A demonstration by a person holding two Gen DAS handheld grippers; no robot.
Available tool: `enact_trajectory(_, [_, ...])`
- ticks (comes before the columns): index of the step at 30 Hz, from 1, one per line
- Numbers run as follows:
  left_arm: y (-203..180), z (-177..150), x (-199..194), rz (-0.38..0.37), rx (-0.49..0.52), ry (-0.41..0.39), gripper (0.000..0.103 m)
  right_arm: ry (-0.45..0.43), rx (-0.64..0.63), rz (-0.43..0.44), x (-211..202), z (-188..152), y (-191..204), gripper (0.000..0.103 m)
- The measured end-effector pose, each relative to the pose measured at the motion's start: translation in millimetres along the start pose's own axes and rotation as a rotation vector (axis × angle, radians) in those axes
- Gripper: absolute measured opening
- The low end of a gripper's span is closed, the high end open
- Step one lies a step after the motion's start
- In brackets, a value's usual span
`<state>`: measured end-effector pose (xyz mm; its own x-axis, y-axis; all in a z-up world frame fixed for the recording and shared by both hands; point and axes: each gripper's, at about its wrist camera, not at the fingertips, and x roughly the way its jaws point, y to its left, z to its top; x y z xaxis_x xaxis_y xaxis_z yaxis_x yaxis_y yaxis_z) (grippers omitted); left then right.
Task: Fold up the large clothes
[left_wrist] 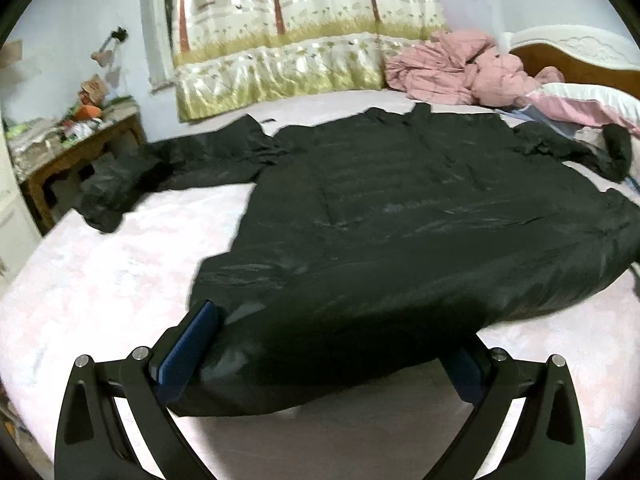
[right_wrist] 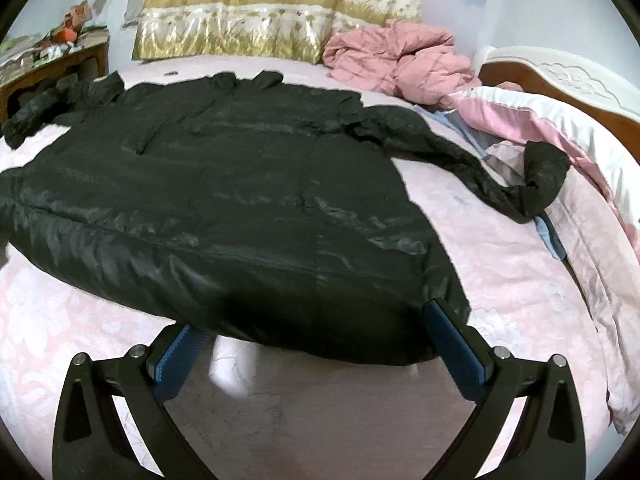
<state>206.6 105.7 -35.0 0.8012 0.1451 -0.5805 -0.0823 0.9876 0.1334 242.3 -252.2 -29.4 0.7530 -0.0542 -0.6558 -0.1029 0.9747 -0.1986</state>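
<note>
Black coat point(left_wrist: 400, 208) lies spread flat on the bed point(left_wrist: 100, 280), collar far, hem near (long axis running away), with the left tool point(left_wrist: 324, 356) and right tool point(right_wrist: 320, 344) each wide open, straddling a hem corner, gripping nothing yet

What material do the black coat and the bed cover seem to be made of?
Black coat: probably glossy nylon or polyester shell with padding; it shines and looks puffy. Bed cover: seemingly soft matte woven cloth, pale pink with a faint floral pattern.

Both the left gripper point(left_wrist: 328, 344) and right gripper point(right_wrist: 320, 344) show black curved arms, silver pivot screws and blue ribbed finger pads point(left_wrist: 188, 354).
</note>
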Motion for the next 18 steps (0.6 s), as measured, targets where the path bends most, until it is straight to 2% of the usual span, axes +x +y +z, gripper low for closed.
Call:
enact_trajectory(3, [1.9,3.1,-6.0,0.040,0.013,-0.043,0.103,-0.071,-0.008,-0.063,-11.3,0.3,-2.9,0.103])
enact_trajectory(7, [4.7,20.3,-5.7,0.043,0.017,-0.070,0.103,-0.151,-0.003,-0.100,-23.5,9.0,-8.8,0.103])
enact_trajectory(13, [12.6,72.3,6.2,0.035,0.018,-0.058,0.103,-0.164,0.068,-0.067,-13.1,46.4,-31.7,0.103])
enact_trajectory(16, [10.3,96.1,23.3,0.046,0.034,-0.049,0.103,-0.166,0.077,-0.068,0.5,68.5,-40.2,0.103])
enact_trajectory(18, [12.2,110.7,45.2,0.026,0.029,-0.041,0.103,-0.144,0.073,-0.074,17.1,83.0,-43.9,0.103])
